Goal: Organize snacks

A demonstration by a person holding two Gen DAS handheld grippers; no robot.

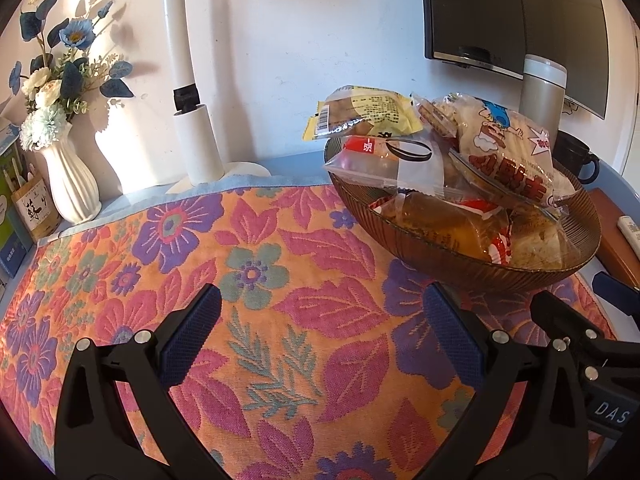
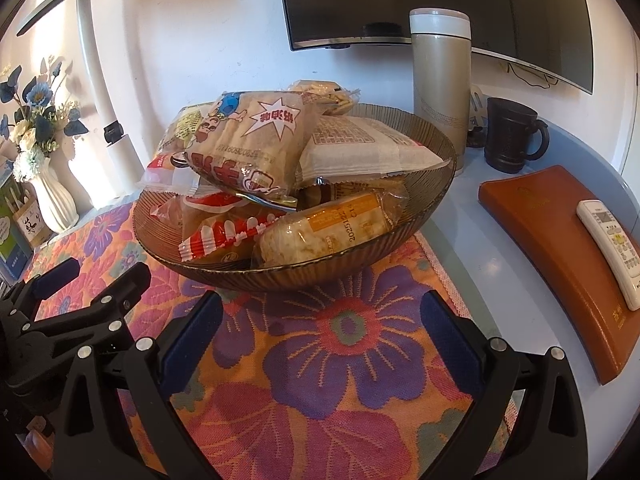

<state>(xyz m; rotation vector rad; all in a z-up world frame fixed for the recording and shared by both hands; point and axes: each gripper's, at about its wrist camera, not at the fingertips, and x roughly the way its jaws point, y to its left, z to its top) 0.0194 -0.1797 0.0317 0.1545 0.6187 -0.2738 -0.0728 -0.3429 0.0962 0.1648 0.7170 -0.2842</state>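
The snack packets (image 2: 256,148) are heaped in the ribbed brown bowl (image 2: 436,140), which is set on the floral cloth (image 2: 320,360). The pile rises well above the bowl's rim: a cartoon-printed bag (image 2: 248,140) is laid across the top, a yellow packet (image 1: 368,114) juts out past the far rim, and a date-stamped roll (image 2: 328,232) is lodged against the near wall.

Just in front of the bowl, the right gripper (image 2: 320,340) is held with its jaws apart and nothing between them. The left gripper (image 1: 320,344) is held beside it, to the bowl's left, likewise spread wide and empty.

Behind the bowl a thermos (image 2: 440,88) and a dark mug (image 2: 512,136) are stood; to its right a remote (image 2: 612,248) lies on a brown folder (image 2: 552,248). A white vase (image 1: 72,176) is seen well to the bowl's left.

The likely trouble is judged to be the stack itself: if a lower packet is pulled, the top bag could slide off. Slippery wrappers may also be pinched poorly, and the bowl could be dragged across the cloth.
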